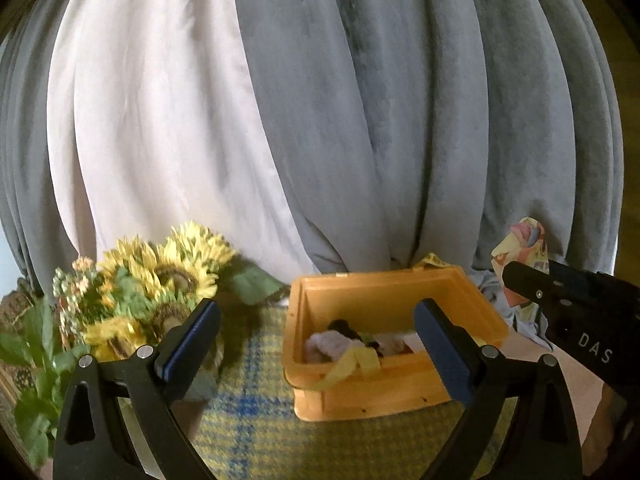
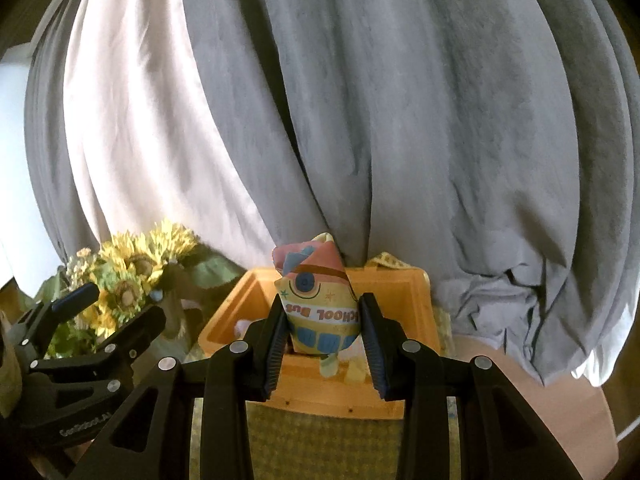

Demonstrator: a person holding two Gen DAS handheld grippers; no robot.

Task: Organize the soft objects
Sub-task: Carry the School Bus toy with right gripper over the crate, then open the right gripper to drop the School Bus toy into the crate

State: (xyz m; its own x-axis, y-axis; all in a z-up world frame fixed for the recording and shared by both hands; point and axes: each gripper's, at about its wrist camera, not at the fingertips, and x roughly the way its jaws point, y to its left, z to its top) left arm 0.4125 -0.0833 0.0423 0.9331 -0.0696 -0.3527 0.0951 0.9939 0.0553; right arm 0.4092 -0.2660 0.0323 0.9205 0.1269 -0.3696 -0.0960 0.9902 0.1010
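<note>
Item: printed fabric pouch (image 2: 318,304), "School Bus" motif, clamped between the jaws of the right hand-held gripper (image 2: 322,344), held above the orange bin (image 2: 416,312). Bin: on a plaid mat (image 1: 248,420) on the tabletop (image 2: 520,380), soft pieces (image 1: 332,344) already inside. Left hand-held gripper (image 1: 316,344): jaws spread, empty, near the bin. Step, as judged: transfer to bin. Next: lower the pouch inside, then release.
</note>
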